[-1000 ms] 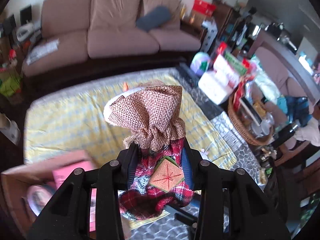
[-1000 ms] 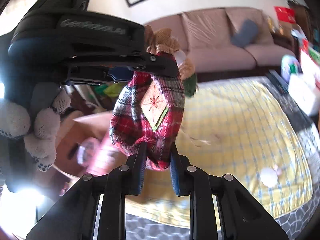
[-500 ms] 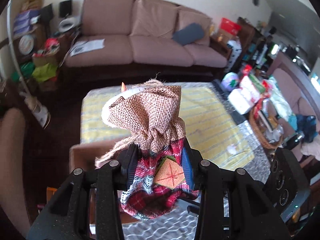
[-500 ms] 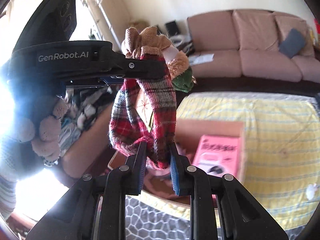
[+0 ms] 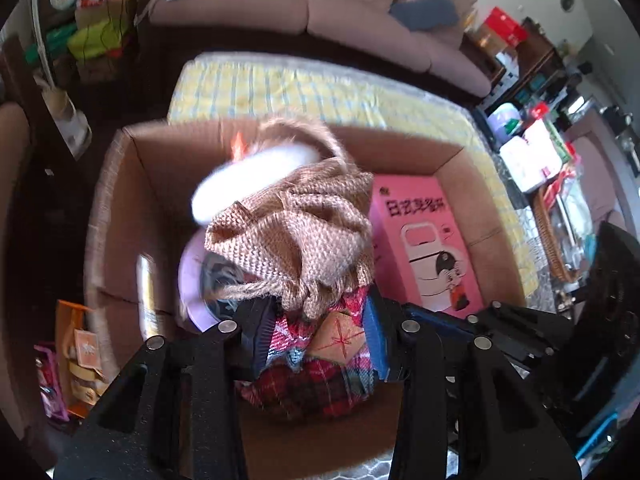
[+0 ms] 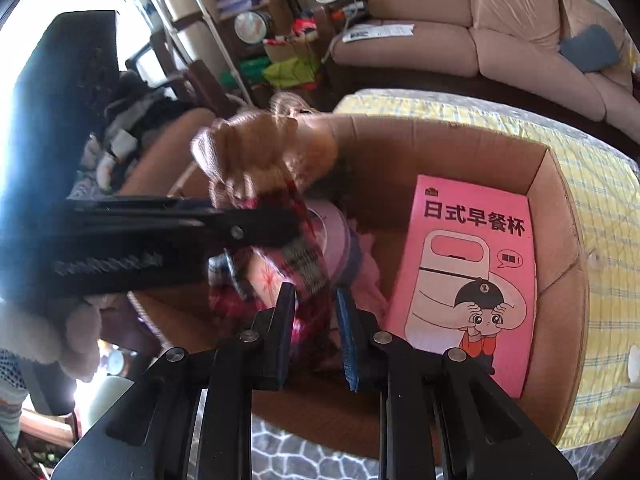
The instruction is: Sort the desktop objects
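Over the open cardboard box [image 5: 120,216], the plaid gift bag [image 5: 320,364] hangs pinched in both grippers' jaws, unreleased. A pink cup carton [image 6: 472,276] already lies inside; the yellow-clothed table [image 6: 608,216] looks nearly bare.

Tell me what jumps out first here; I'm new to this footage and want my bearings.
A plaid cloth bag with a burlap top hangs in the middle, pinched by both the left gripper and the right gripper, above an open cardboard box. Inside the box, a bright pink carton with a cartoon child lies flat on the right. The box sits on a yellow checked cloth, with a brown sofa behind.
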